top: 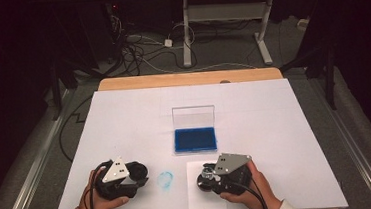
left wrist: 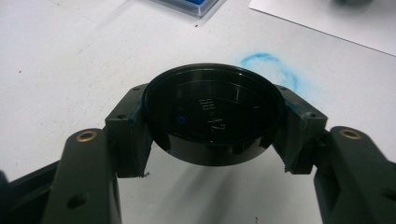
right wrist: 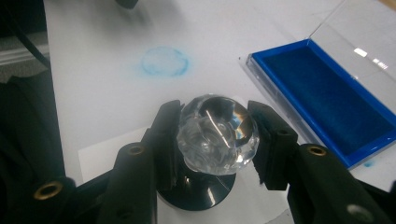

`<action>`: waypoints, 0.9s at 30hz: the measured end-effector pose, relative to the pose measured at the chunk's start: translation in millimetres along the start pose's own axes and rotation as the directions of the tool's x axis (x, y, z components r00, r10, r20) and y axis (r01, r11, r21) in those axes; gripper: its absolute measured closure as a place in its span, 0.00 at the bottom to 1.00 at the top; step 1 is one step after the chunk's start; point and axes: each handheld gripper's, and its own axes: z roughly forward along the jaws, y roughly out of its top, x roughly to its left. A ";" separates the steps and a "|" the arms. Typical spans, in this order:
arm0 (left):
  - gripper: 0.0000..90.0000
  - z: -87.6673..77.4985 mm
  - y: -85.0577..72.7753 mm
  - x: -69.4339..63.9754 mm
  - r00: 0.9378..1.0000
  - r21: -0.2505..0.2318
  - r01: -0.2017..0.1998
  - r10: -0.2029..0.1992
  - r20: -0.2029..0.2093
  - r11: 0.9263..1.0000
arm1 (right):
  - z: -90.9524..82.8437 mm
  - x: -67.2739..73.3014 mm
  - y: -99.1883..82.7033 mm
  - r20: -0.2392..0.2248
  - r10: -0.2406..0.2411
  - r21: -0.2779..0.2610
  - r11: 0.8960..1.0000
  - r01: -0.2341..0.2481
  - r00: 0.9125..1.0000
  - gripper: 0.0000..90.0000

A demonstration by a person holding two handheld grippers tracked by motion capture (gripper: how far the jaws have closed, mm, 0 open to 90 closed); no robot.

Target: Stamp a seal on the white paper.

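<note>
Standing beside the table [top: 124,119], I see the person's left gripper [top: 140,176] clenched around a round black cap [left wrist: 212,114], its jaws pressing on the cap's rim from both sides and holding it just above the white surface. The right gripper [top: 206,175] is clamped on a stamp with a clear, rounded knob [right wrist: 217,135]; the jaws squeeze the knob from either side, and the stamp's black round base [right wrist: 198,193] sits below them over a white sheet of paper [top: 201,198] at the near edge of the table. Between the two grippers lies a smudged blue ring of ink [top: 165,179] on the table cover. Farther from the person, near the middle of the table, an ink pad [top: 195,139] lies open, its blue cushion exposed and its clear lid [top: 193,117] standing upright behind it. Both hands rest close to the table's near edge, well apart from the ink pad.
</note>
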 end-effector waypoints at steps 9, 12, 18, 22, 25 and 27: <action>0.40 0.4 -0.3 0.0 1.000 0.002 0.000 0.000 0.000 1.000 | 11.2 3.5 -7.0 -0.012 -0.001 0.046 0.999 0.002 1.000 0.64; 0.40 0.9 -0.5 0.0 1.000 0.004 0.002 -0.002 0.002 1.000 | 11.4 6.5 -9.9 -0.006 -0.019 0.033 0.999 0.019 1.000 0.64; 0.40 1.3 0.1 -1.4 1.000 0.006 -0.002 0.002 0.004 1.000 | 11.0 9.0 -12.3 0.006 -0.019 0.030 0.999 0.019 1.000 0.64; 0.40 1.8 -0.2 -1.6 1.000 0.008 0.001 -0.001 0.006 1.000 | 12.0 11.7 -11.9 0.014 -0.037 0.033 0.999 0.036 0.999 0.64; 0.40 1.5 -0.2 -1.3 1.000 0.005 0.000 0.000 0.005 1.000 | 12.4 13.6 -10.9 0.020 -0.047 0.040 0.998 0.046 0.999 0.64; 0.40 1.3 -0.2 -1.2 1.000 0.004 0.000 0.000 0.004 1.000 | 12.3 10.6 -11.5 0.008 -0.032 0.036 0.999 0.032 0.999 0.64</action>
